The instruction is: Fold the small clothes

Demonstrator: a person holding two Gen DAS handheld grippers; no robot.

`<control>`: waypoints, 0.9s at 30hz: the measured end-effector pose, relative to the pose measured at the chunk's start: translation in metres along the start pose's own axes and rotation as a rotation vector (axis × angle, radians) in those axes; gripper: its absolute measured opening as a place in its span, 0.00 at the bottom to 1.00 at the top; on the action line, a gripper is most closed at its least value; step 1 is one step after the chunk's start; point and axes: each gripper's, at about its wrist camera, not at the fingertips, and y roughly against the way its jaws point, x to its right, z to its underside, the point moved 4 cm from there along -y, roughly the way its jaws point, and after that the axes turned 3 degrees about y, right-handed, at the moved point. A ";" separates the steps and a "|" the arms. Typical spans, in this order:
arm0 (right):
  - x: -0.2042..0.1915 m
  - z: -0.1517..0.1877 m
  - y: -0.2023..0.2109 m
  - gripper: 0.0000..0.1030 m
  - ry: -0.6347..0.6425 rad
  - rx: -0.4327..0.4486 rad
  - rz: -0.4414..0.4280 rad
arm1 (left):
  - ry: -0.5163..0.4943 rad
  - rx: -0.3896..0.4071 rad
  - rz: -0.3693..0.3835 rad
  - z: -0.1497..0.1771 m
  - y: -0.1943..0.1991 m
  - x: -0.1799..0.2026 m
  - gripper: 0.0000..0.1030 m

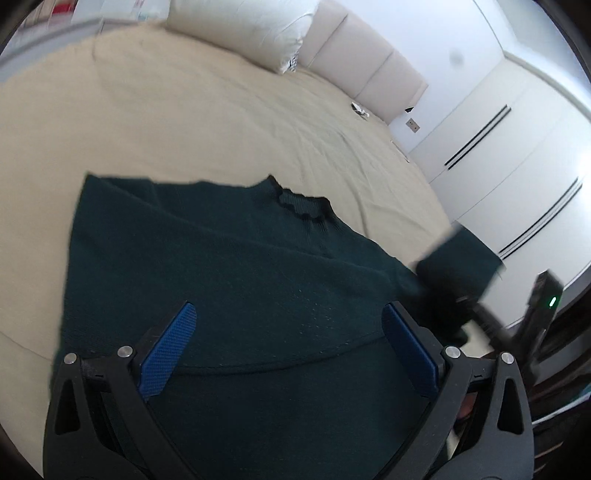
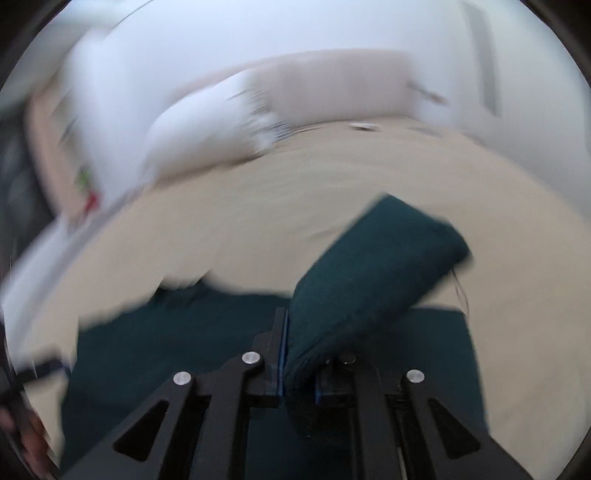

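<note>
A dark green sweater [image 1: 229, 266] lies spread flat on the beige bed [image 1: 147, 122], its collar toward the pillow [image 1: 243, 26] at the head edge. The left gripper [image 1: 290, 323] hangs over the sweater's body, blue pads wide apart, gripping nothing. The right gripper [image 2: 300, 354] is clamped tight on the sweater's sleeve [image 2: 380, 254], lifted off the bed near its right edge.

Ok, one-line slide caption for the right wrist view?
Right gripper shut on the dark green sweater's sleeve, lifted above the beige bed.
</note>
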 end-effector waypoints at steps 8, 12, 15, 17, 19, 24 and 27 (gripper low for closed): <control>-0.070 0.041 -0.043 0.12 0.159 -0.118 -0.033 | 0.114 -0.157 0.130 0.006 -0.048 -0.007 0.99; -0.065 0.042 -0.036 0.14 0.086 -0.110 -0.081 | 0.122 -0.225 0.096 0.013 -0.077 -0.001 0.99; -0.059 0.046 -0.035 0.17 0.028 -0.101 -0.109 | 0.117 -0.231 0.089 0.014 -0.085 0.008 0.99; -0.061 0.055 -0.031 0.34 0.010 -0.108 -0.127 | 0.142 -0.246 0.104 0.012 -0.090 0.010 0.98; -0.065 0.056 -0.025 0.43 -0.016 -0.101 -0.157 | 0.147 -0.271 0.120 0.012 -0.097 0.013 0.66; -0.046 0.072 0.001 0.53 -0.151 -0.096 -0.210 | 0.098 -0.344 0.084 0.020 -0.115 0.026 0.32; -0.022 0.092 0.019 0.54 -0.282 -0.092 -0.260 | 0.097 -0.329 0.080 0.016 -0.116 0.025 0.16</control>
